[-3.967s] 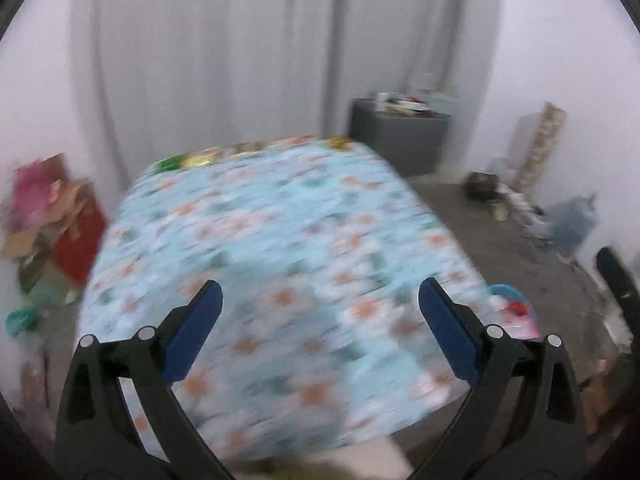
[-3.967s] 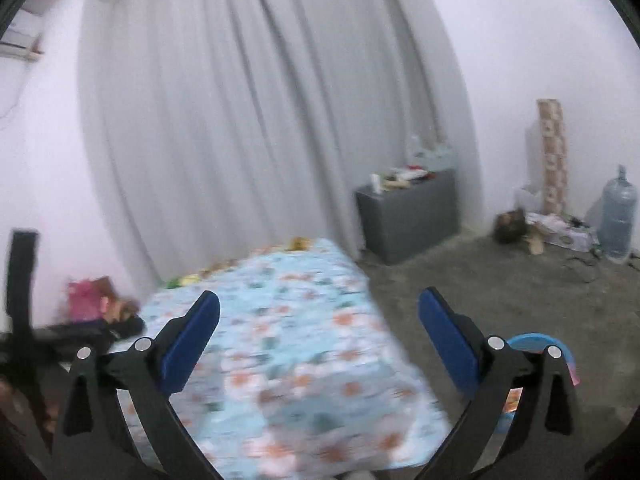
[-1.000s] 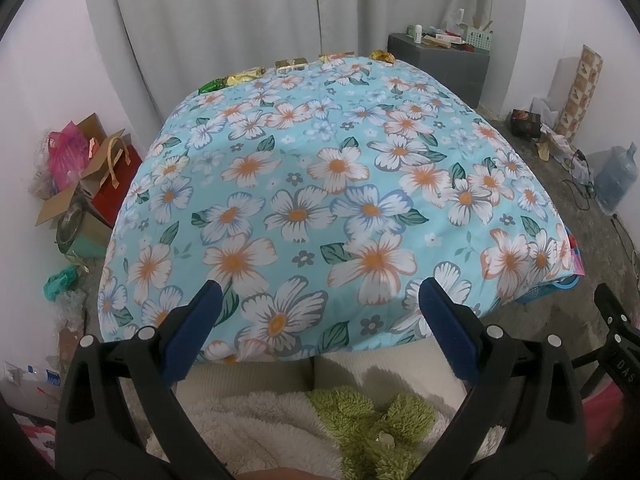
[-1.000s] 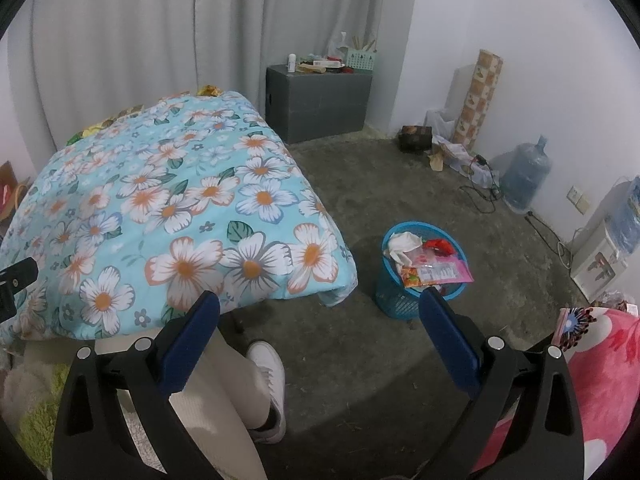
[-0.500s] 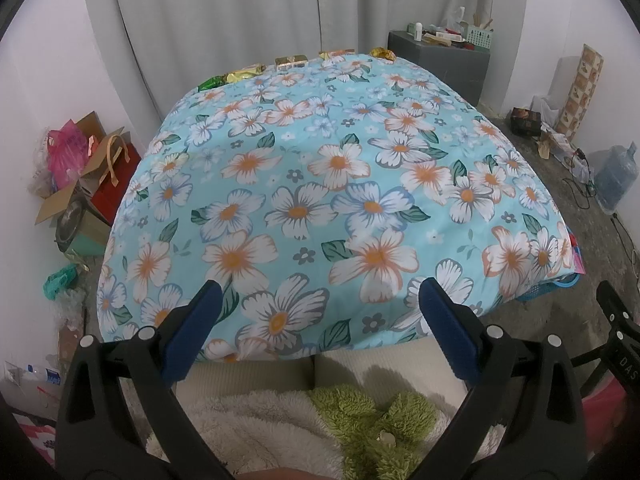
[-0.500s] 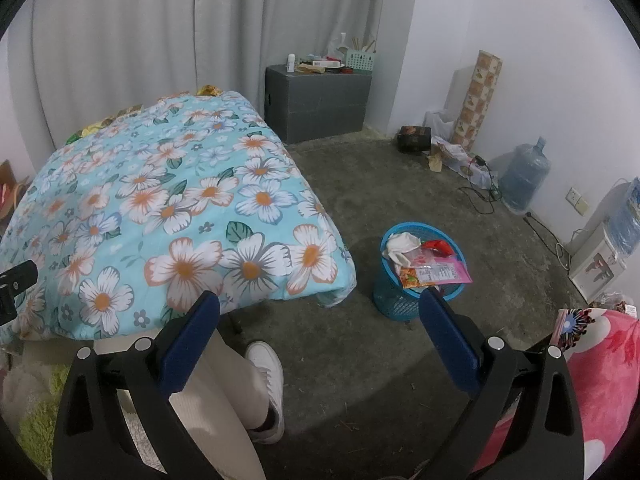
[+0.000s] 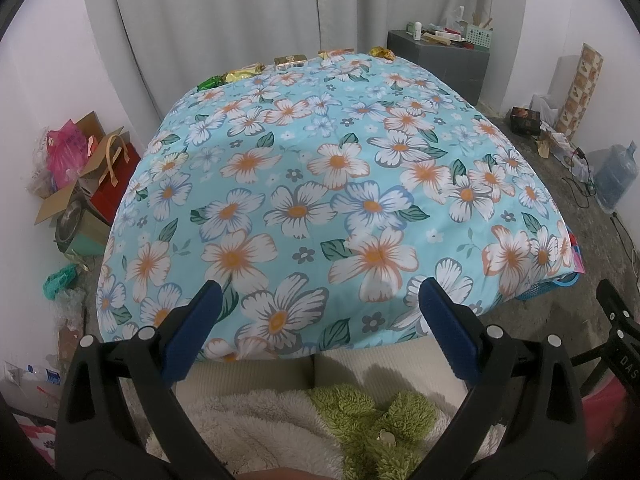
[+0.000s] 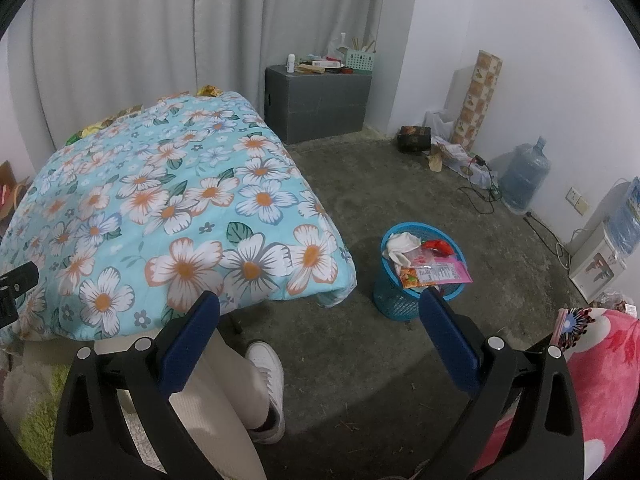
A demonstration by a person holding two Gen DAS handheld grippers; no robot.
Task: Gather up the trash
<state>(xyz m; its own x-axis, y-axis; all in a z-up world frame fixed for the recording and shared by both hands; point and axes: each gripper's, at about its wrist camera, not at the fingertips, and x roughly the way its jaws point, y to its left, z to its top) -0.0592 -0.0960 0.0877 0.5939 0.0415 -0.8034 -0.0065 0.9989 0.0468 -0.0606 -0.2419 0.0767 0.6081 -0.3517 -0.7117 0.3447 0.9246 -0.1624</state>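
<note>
Several bits of trash lie along the far edge of the flowered table cover [image 7: 320, 168]: a green wrapper [image 7: 211, 81], a gold wrapper [image 7: 244, 73], a small gold box [image 7: 291, 61] and a yellow wrapper [image 7: 382, 53]. A blue trash basket [image 8: 416, 276] holding wrappers and a white rag stands on the floor to the table's right. My left gripper [image 7: 320, 328] is open and empty over the table's near edge. My right gripper [image 8: 320, 338] is open and empty above the floor, near the basket.
A grey cabinet [image 8: 320, 100] with bottles stands by the curtain. A water jug [image 8: 524, 178], cables and a tiled roll line the right wall. Bags and boxes [image 7: 80, 176] pile up left of the table. The person's leg and white shoe [image 8: 266, 376] are below.
Four seconds ago both grippers pointed higher, at the curtain. Over the last second both views are almost still; both grippers stay open.
</note>
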